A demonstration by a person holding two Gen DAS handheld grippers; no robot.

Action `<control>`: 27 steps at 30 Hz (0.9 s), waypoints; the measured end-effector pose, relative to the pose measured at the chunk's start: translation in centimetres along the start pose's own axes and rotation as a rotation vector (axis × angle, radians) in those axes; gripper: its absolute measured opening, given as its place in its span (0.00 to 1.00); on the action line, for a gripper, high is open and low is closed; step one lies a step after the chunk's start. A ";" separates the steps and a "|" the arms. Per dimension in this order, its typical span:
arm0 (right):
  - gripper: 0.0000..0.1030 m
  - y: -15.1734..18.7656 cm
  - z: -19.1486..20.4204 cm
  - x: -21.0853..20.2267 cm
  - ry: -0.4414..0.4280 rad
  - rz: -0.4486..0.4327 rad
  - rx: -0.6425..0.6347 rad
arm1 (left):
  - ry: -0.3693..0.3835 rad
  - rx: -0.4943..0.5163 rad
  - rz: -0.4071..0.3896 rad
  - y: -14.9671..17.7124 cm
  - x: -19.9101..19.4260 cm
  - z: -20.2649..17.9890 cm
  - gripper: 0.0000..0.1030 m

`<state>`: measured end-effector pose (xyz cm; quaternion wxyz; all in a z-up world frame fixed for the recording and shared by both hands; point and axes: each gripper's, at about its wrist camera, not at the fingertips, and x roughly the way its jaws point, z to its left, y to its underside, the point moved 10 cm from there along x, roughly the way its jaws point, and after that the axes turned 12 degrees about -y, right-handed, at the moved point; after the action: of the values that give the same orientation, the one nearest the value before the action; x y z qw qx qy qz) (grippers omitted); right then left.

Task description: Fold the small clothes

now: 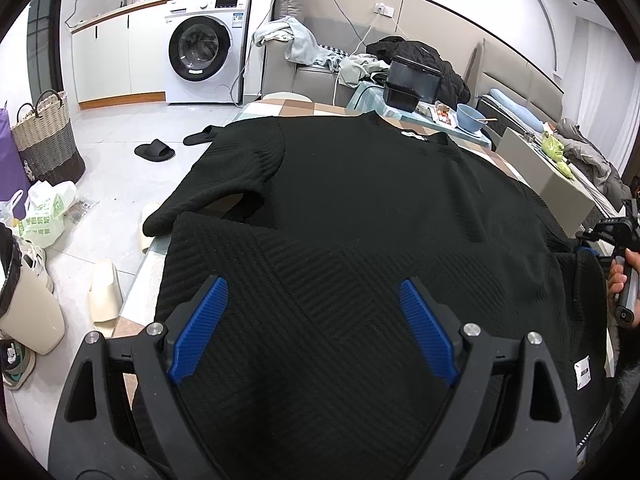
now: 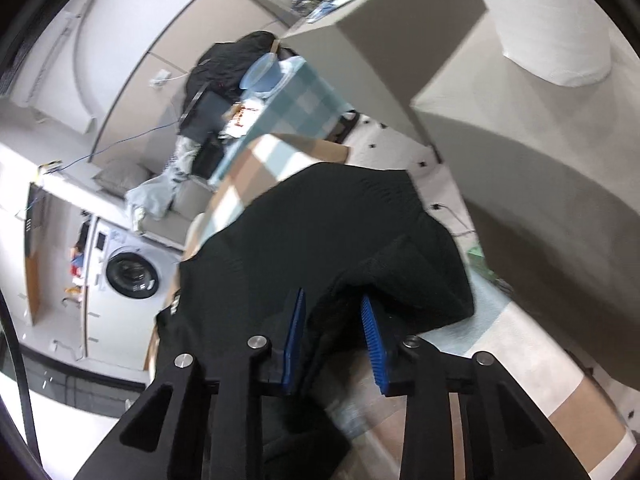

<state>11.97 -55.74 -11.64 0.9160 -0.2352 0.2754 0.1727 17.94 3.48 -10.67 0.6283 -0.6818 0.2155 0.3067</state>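
A black ribbed top (image 1: pixel 360 200) lies spread on the table's checked cloth (image 1: pixel 304 108), neck label at the far side and one sleeve folded at the left. My left gripper (image 1: pixel 312 282) hovers open over the top's near part, its blue pads (image 1: pixel 200 328) wide apart with nothing gripped. At the right edge of the left wrist view a hand (image 1: pixel 620 280) holds my right gripper (image 1: pixel 612 232) at the top's right side. In the right wrist view my right gripper (image 2: pixel 332 296) is shut on a bunched fold of the black top (image 2: pixel 320 220), raised off the cloth (image 2: pixel 256 168).
A blue bowl (image 1: pixel 470 116) and a black box (image 1: pixel 412 80) stand at the table's far end. A sofa with loose clothes (image 1: pixel 304 40) lies behind it. Slippers (image 1: pixel 154 150), bags and a woven basket (image 1: pixel 48 136) litter the floor on the left. A washing machine (image 1: pixel 204 48) stands beyond.
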 end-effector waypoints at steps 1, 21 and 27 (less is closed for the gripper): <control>0.25 0.0 -0.5 0.0 0.004 0.000 0.013 | 0.001 0.000 0.000 0.0 0.0 0.0 0.85; 0.15 13.4 17.4 6.1 -0.219 0.414 -0.813 | -0.024 -0.066 -0.009 -0.8 -0.1 1.9 0.85; 0.39 10.0 12.9 3.5 -0.129 0.363 -0.732 | -0.025 -0.080 -0.006 -1.0 0.3 2.4 0.85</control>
<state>15.81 -40.01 -7.52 0.7420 -0.4816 0.1749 0.4323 18.48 5.99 -10.20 0.6039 -0.7033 0.1932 0.3215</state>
